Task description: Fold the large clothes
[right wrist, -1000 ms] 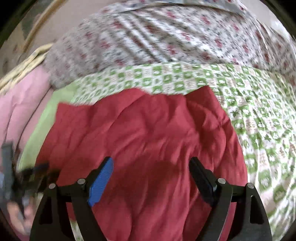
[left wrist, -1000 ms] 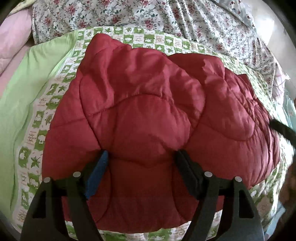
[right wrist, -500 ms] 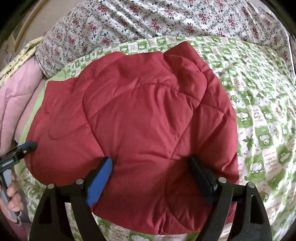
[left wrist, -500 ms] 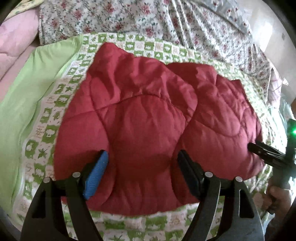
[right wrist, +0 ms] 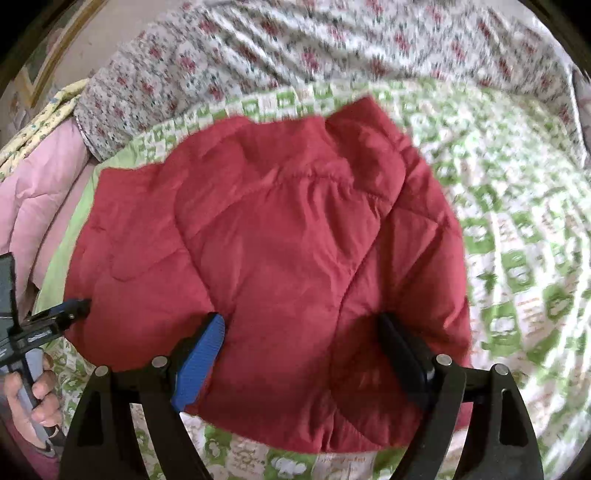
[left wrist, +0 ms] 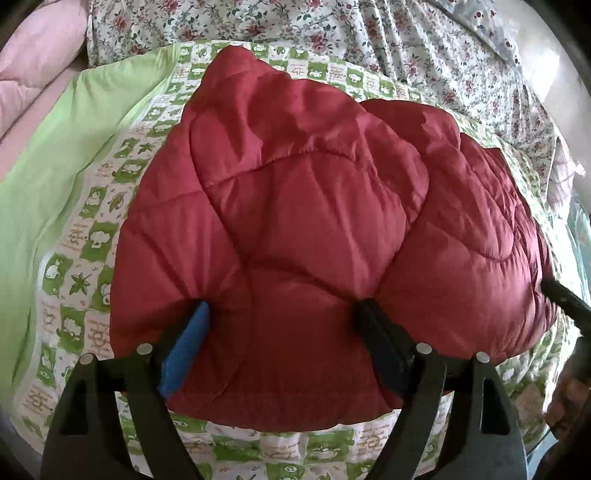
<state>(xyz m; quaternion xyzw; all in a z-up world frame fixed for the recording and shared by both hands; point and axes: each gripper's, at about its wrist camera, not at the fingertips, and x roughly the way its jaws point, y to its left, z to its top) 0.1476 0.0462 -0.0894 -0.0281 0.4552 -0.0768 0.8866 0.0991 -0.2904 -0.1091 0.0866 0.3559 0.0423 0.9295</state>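
A red quilted puffer jacket (left wrist: 314, 221) lies folded in a thick bundle on a green-and-white patterned bedspread (left wrist: 85, 258). It also shows in the right wrist view (right wrist: 280, 240). My left gripper (left wrist: 282, 325) is open, its fingers pressed into the jacket's near edge on the left part. My right gripper (right wrist: 301, 336) is open too, its fingers pressed into the near edge on the right part. The left gripper shows at the left edge of the right wrist view (right wrist: 74, 308), touching the jacket's side.
A floral quilt (left wrist: 332, 33) is heaped at the back of the bed. Pink bedding (left wrist: 33, 62) and a plain green sheet (left wrist: 55, 155) lie to the left. The patterned bedspread (right wrist: 517, 240) stretches to the right.
Both grippers drew back from the jacket half a second ago, then came in again; their fingers now dig into its near edge. The right wrist view is blurred by motion.
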